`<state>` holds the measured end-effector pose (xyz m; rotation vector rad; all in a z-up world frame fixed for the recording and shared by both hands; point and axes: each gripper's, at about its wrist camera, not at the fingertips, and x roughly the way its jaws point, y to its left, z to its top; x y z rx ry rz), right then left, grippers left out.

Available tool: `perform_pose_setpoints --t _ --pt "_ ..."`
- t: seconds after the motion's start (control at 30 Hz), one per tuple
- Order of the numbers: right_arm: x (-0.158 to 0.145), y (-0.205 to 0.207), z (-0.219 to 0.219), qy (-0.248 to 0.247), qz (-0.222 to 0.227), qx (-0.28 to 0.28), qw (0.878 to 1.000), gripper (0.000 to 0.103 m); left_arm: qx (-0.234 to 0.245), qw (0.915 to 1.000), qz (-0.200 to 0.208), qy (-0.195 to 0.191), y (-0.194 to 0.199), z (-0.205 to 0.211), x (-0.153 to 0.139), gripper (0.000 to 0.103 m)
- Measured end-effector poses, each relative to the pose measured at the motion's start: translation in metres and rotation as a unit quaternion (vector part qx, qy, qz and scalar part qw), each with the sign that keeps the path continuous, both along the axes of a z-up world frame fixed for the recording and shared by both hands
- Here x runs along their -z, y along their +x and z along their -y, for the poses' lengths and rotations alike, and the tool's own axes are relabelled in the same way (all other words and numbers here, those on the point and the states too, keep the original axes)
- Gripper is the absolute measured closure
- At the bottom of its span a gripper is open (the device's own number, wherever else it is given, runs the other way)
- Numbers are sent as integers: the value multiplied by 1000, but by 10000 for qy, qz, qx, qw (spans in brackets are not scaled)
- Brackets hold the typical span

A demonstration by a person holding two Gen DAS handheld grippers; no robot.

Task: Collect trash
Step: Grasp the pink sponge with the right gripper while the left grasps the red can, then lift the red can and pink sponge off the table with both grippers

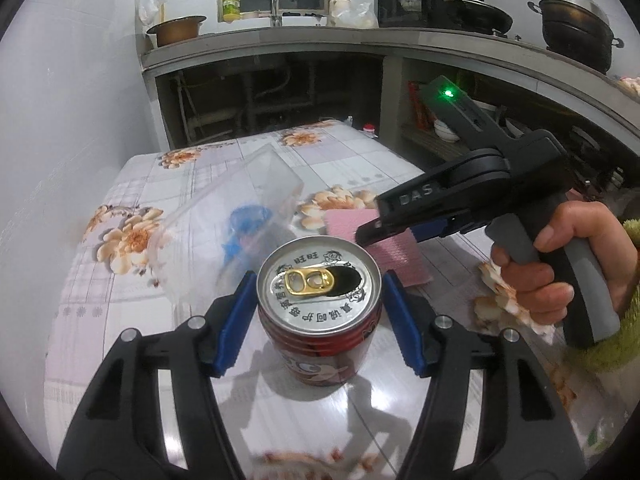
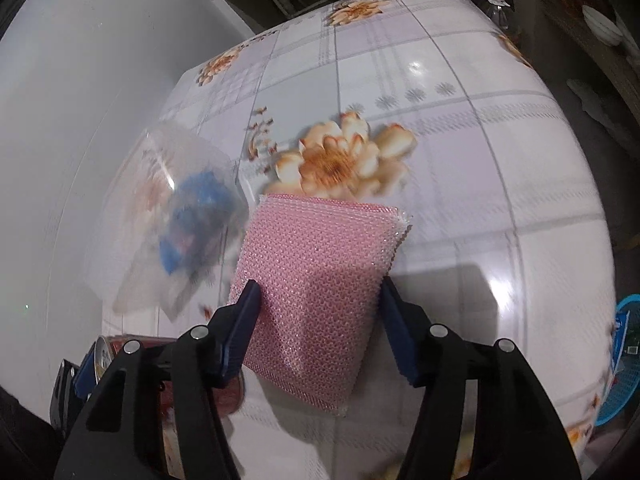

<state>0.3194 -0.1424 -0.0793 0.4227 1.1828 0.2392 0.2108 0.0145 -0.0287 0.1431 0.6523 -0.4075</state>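
My left gripper (image 1: 318, 300) has the red drink can (image 1: 320, 312) standing upright right between its jaws, opened top facing up at me. The blue pads sit just beside the can's sides, the left one maybe touching, the right one with a sliver of gap, so I read these jaws as set around the can but not yet closed on it. The can's long axis runs straight up from the worktop (image 1: 280, 408), so a plain squeeze across its width should take it.

Just beyond the can, to its right, my right gripper (image 2: 318, 312) straddles the near edge of the pink scrubbing pad (image 2: 316, 280), which lies flat; those jaws are wide, one pad at each side, nothing clamped.

Beyond the can to its left, a clear plastic box (image 1: 224, 220) lies tipped, with something blue inside. Farther back the flowered cloth is bare.
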Motion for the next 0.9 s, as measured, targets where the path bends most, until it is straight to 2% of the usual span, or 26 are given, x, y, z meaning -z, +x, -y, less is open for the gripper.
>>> perform_pose_setpoints --t 0.2,0.33,0.47,0.5,0.53,0.6,0.63,0.7,0.8,0.9 --pt "-1 -59 16 -14 -121 -311 9994 45 273 9991 -232 -225 -43 -2 -2 43" --pt "-3 -112 19 -182 -197 -835 9962 44 422 9985 -239 -238 -81 -1 -2 43" --pt "-8 -157 13 -512 -132 -1198 9914 42 316 9988 -229 -286 -112 -1 -1 43" --pt "-8 -165 10 -563 -127 -1226 9908 38 310 9988 -224 -305 -116 0 -1 43" --pt "-8 -170 8 -642 -103 -1202 9906 33 302 9988 -195 -334 -119 0 0 43" --pt "-9 -174 6 -768 14 -1128 9906 30 337 9985 -184 -384 -121 1 1 40" --pt "-10 -177 5 -802 56 -1071 9910 29 289 9984 -226 -428 -119 0 2 32" --pt "-14 -180 2 -843 147 -960 9917 26 224 9979 -232 -565 -117 -3 1 26" --pt "-22 -190 -8 -959 499 -1062 9885 18 189 9971 -279 -689 -114 -10 3 26" --pt "-24 -194 -17 -1220 662 -1167 9834 16 253 9966 -319 -713 -112 -13 5 26"
